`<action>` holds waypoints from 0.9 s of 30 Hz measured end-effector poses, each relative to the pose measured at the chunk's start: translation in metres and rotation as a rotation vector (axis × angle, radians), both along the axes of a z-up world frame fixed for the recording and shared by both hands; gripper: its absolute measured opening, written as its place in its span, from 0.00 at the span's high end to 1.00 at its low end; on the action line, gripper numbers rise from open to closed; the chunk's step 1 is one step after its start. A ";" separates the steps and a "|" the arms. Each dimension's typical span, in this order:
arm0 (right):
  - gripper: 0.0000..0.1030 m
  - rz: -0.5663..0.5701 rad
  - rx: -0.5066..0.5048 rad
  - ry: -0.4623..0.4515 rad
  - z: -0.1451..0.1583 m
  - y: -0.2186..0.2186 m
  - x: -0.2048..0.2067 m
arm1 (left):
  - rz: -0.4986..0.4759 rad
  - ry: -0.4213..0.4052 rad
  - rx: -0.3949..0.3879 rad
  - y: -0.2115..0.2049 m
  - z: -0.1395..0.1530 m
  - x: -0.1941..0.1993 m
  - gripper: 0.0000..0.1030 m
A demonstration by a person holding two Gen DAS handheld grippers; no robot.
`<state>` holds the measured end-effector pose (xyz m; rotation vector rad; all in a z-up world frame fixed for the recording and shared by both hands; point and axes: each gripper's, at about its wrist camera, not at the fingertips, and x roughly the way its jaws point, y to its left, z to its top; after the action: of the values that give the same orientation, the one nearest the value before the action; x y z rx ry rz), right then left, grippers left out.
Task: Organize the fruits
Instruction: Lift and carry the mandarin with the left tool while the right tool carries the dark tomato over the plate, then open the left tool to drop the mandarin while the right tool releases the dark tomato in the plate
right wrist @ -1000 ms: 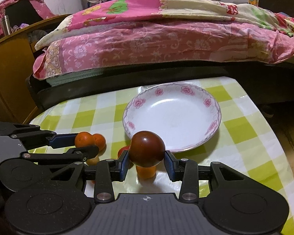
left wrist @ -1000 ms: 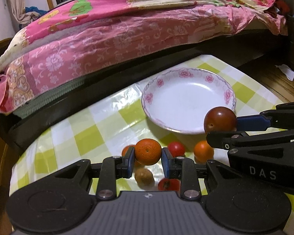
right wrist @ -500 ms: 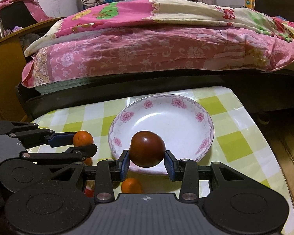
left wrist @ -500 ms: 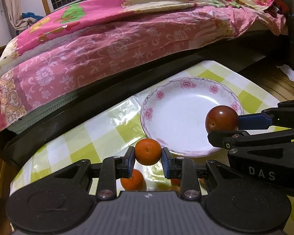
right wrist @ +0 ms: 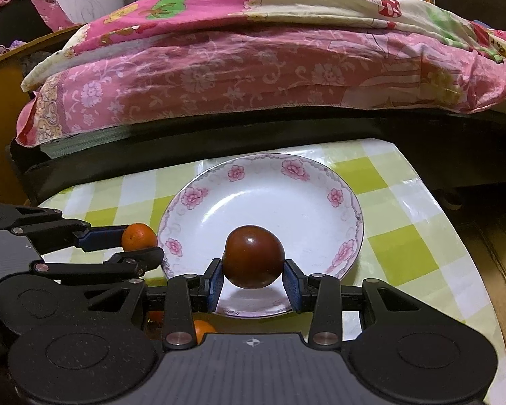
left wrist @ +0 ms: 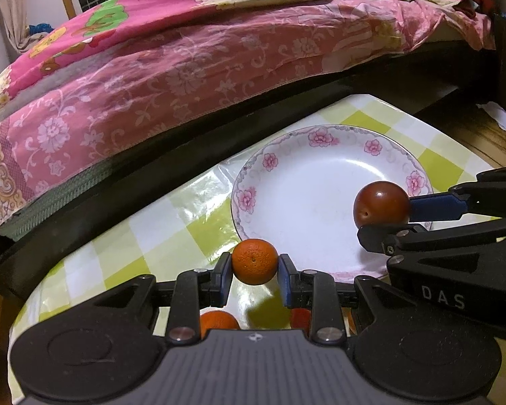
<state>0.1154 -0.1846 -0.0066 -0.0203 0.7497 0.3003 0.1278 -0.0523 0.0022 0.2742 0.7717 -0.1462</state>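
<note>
Fruit could roll off: left gripper point(left wrist: 255, 278) clamped the orange point(left wrist: 254, 262) at the plate's point(left wrist: 320, 135) 7 o'clock rim; right gripper point(right wrist: 253, 283) pinched the dark tomato point(right wrist: 253, 256).

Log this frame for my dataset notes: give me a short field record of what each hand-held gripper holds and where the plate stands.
left hand-held gripper: shut on orange, at the plate's near rim
right hand-held gripper: shut on dark red fruit, over the plate
plate: nothing resting in it, on checked tablecloth
loose fruit: partly hidden under the grippers
</note>
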 end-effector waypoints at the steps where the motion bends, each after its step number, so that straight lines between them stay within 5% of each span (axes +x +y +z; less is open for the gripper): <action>1: 0.66 -0.001 0.000 0.000 -0.001 0.000 0.001 | 0.000 -0.002 -0.001 0.000 0.000 0.001 0.65; 27: 0.66 -0.001 0.001 0.024 -0.015 -0.006 0.016 | -0.030 -0.005 -0.102 0.005 -0.009 0.015 0.65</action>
<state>0.1314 -0.1902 -0.0213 -0.0159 0.7732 0.3003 0.1425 -0.0476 -0.0071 0.1896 0.7526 -0.2128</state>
